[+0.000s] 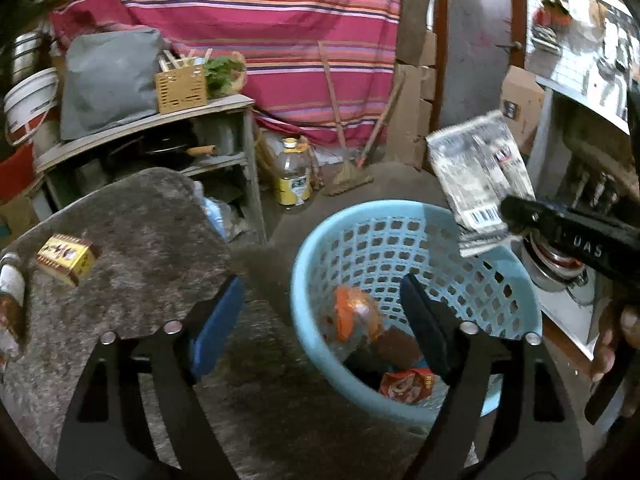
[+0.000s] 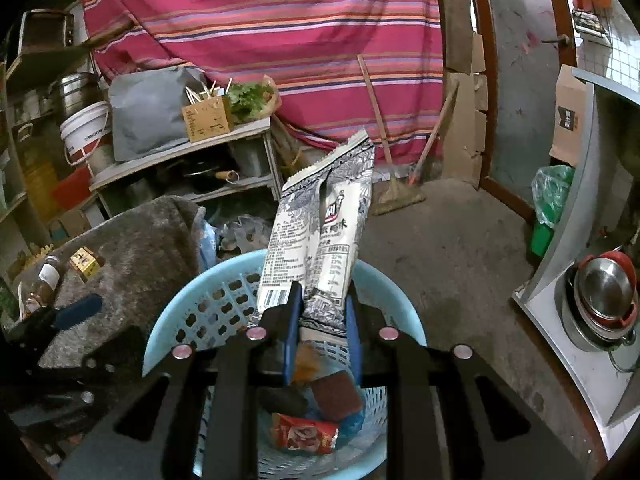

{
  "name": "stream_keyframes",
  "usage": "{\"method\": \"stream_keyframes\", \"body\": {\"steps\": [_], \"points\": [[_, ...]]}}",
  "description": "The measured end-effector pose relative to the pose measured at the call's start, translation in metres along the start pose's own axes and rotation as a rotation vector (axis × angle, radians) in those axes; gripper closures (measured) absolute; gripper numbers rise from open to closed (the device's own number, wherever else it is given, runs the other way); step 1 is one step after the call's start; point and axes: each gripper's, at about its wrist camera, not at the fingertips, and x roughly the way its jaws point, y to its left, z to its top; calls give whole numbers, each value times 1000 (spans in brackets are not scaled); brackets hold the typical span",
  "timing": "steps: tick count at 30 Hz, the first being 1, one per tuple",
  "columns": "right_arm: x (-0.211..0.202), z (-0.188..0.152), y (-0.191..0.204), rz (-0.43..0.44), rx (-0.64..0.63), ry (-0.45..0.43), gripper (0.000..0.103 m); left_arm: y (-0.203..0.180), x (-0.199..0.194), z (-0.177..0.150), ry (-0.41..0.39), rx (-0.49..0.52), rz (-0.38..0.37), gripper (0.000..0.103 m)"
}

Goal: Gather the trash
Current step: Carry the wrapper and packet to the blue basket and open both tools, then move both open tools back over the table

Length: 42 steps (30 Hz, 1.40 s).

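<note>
A light blue perforated basket (image 1: 400,240) (image 2: 192,308) stands on the floor with several wrappers inside, among them a red packet (image 2: 306,434) (image 1: 406,388) and an orange one (image 1: 356,314). My right gripper (image 2: 322,320) is shut on a white and grey printed wrapper (image 2: 320,232) and holds it upright over the basket; the wrapper also shows in the left wrist view (image 1: 478,176). My left gripper (image 1: 324,320) is open and empty, over the basket's left rim. A yellow box (image 1: 66,258) (image 2: 86,264) lies on the grey table (image 1: 140,240).
A bottle (image 2: 44,284) lies on the table's left edge. A shelf rack (image 1: 160,140) stands behind, with a yellow oil jug (image 1: 294,176) and a broom (image 1: 348,176) on the floor. A cabinet with steel bowls (image 2: 604,300) is at right.
</note>
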Motion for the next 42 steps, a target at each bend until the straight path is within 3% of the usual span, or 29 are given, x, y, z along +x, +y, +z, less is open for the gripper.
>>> {"method": "stream_keyframes", "body": {"steps": [3, 10, 13, 15, 17, 23, 26, 36, 42], "points": [[3, -1, 6, 3, -18, 12, 82, 21, -12, 0, -33, -69, 42, 11], [18, -6, 27, 19, -76, 79, 81, 62, -40, 4, -69, -154, 137, 9], [27, -11, 35, 27, -98, 136, 76, 81, -61, 2, -97, -172, 185, 5], [32, -14, 39, 19, -98, 164, 45, 93, -71, 1, -105, -176, 210, 5], [35, -17, 43, -16, -99, 176, 32, 109, -83, 0, -100, -190, 235, 5], [35, -17, 45, -116, -62, 161, 18, 157, -115, -7, -113, -218, 322, 5], [29, -13, 46, -121, -25, 120, 13, 179, -130, -12, -120, -231, 374, 5], [21, -10, 117, -59, -63, 49, 10, 246, -170, -44, -128, -268, 525, 5], [23, -18, 181, -9, -149, 40, 10, 286, -188, -64, -116, -344, 569, 5]]}}
